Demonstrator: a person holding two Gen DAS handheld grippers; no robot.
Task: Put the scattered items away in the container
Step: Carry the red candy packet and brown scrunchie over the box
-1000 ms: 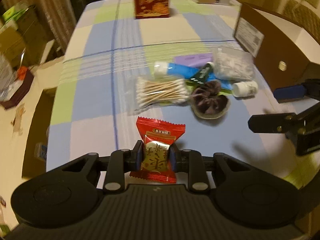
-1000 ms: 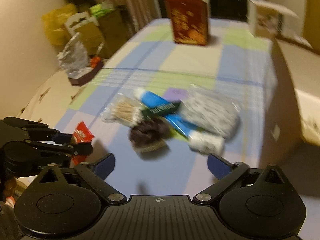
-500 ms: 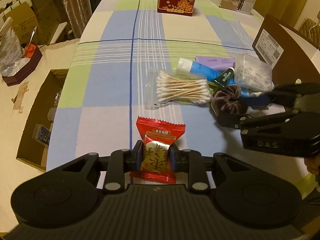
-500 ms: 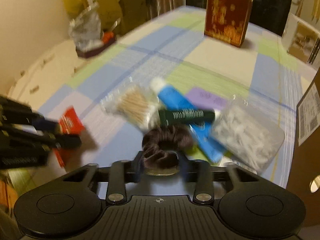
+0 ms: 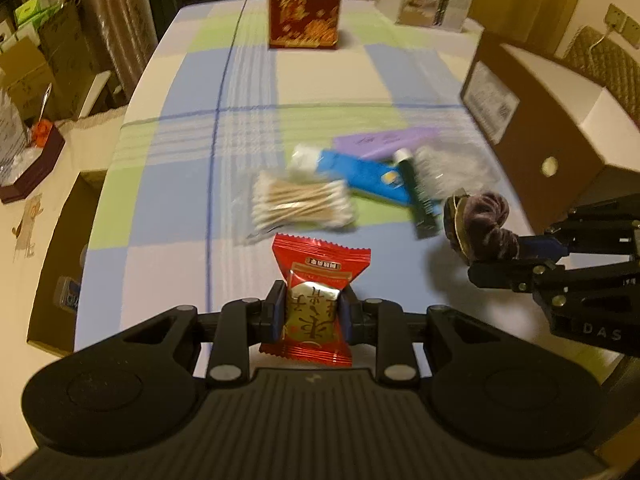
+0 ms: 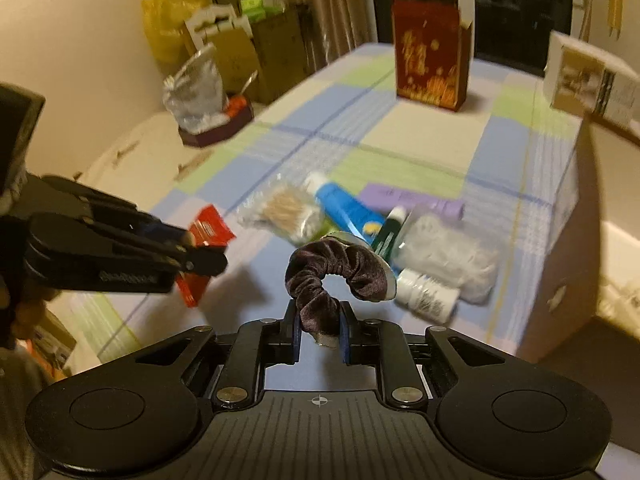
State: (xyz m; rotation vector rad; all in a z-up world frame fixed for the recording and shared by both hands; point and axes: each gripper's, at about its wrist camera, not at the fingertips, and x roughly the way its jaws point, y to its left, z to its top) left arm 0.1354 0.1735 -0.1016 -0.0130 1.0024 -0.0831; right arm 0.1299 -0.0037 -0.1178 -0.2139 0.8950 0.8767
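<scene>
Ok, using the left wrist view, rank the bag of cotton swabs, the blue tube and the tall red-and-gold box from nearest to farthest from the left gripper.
1. Clear bag of cotton swabs, just ahead of the left gripper.
2. Blue tube, behind the swabs, to the right.
3. Tall red-and-gold box, upright at the table's far end.

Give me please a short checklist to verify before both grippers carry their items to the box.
1. Left gripper shut on the red candy packet: ok.
2. Right gripper shut on the dark hair scrunchie: ok, though only one end is pinched.
3. Scrunchie lifted clear of the table: ok; a flat disc clings to its far side, so watch it.
4. Box opening visible and free: cannot tell.
5. Two grippers apart from each other: ok.
6. Remaining items, cotton swabs and blue tube, lying undisturbed: ok, but blurred.
</scene>
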